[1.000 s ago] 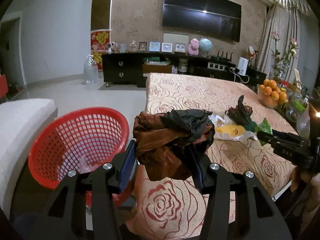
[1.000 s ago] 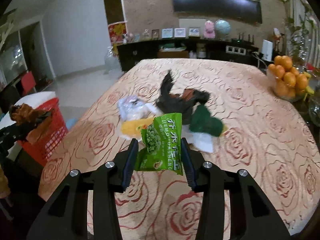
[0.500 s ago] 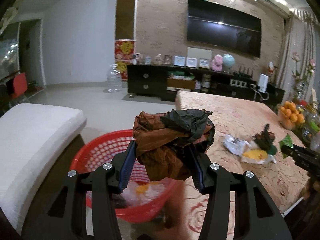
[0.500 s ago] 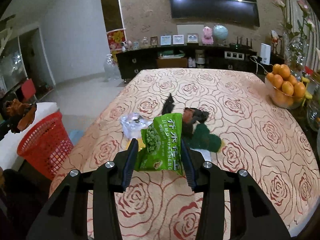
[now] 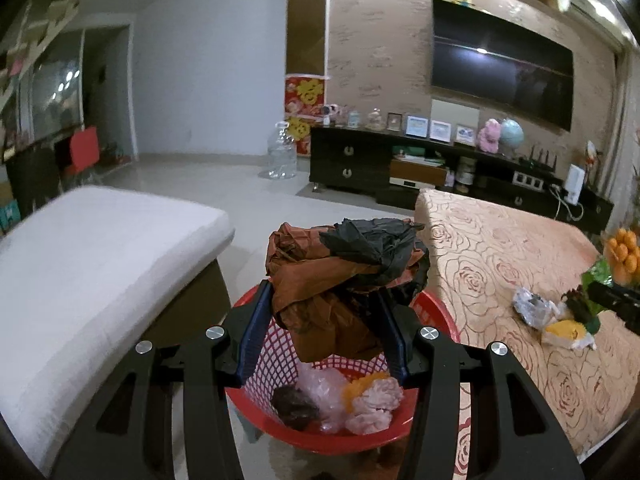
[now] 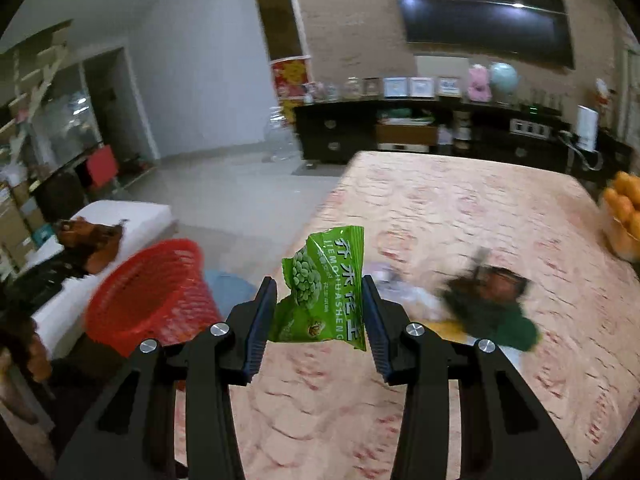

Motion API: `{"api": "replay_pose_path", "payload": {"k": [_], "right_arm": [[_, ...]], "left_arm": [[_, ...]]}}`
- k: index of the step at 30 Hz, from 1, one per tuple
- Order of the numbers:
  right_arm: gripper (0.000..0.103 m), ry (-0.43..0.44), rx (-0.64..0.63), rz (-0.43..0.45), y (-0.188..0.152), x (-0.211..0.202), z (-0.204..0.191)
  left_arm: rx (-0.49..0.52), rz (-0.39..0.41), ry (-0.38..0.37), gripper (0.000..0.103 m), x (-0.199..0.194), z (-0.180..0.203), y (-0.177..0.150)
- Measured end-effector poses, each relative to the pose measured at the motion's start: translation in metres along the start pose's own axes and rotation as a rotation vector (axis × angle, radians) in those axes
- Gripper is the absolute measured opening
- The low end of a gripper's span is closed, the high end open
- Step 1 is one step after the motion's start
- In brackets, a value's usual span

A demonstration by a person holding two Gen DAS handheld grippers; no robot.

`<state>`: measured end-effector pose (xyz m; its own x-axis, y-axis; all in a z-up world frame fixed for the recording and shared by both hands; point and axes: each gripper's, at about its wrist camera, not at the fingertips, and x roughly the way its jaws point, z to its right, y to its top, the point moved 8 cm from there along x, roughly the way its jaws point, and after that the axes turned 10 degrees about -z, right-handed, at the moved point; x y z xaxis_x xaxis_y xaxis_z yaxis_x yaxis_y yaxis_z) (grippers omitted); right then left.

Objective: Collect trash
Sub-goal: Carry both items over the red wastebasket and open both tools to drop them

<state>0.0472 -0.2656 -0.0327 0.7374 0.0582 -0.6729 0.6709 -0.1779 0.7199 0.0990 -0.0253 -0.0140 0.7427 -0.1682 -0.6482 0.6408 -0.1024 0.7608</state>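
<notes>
My left gripper (image 5: 324, 320) is shut on a crumpled brown and black bag (image 5: 344, 276) and holds it right above the red mesh basket (image 5: 436, 320), which has several pieces of trash in it. My right gripper (image 6: 320, 312) is shut on a green snack packet (image 6: 326, 288) above the table's left part. The red basket also shows in the right wrist view (image 6: 152, 296), left of the table, with the left gripper and its bag (image 6: 92, 242) beside it. More trash (image 6: 488, 304) lies on the rose-patterned tablecloth (image 6: 460, 216).
A white cushioned bench (image 5: 88, 264) stands left of the basket. A bowl of oranges (image 5: 622, 254) sits at the table's right edge. A dark TV cabinet (image 5: 400, 164) runs along the far wall, with a clear water jug (image 5: 282, 156) on the floor.
My left gripper has swung left from the table to above the basket, still holding the bag. My right gripper has moved left toward the basket with the green packet.
</notes>
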Motion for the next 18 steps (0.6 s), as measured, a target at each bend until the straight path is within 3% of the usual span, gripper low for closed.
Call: {"api": "replay_pose_path", "payload": {"k": [8, 18], "right_arm": [[0.042, 0.123, -0.102, -0.049, 0.017, 0.037, -0.080], [0.042, 0.205, -0.164, -0.104, 0.021, 0.071, -0.144]], "left_arm": [[-0.023, -0.043, 0.032, 0.048, 0.019, -0.015, -0.006], [-0.041, -0.081, 0.047, 0.048, 0.030, -0.024, -0.011]]}}
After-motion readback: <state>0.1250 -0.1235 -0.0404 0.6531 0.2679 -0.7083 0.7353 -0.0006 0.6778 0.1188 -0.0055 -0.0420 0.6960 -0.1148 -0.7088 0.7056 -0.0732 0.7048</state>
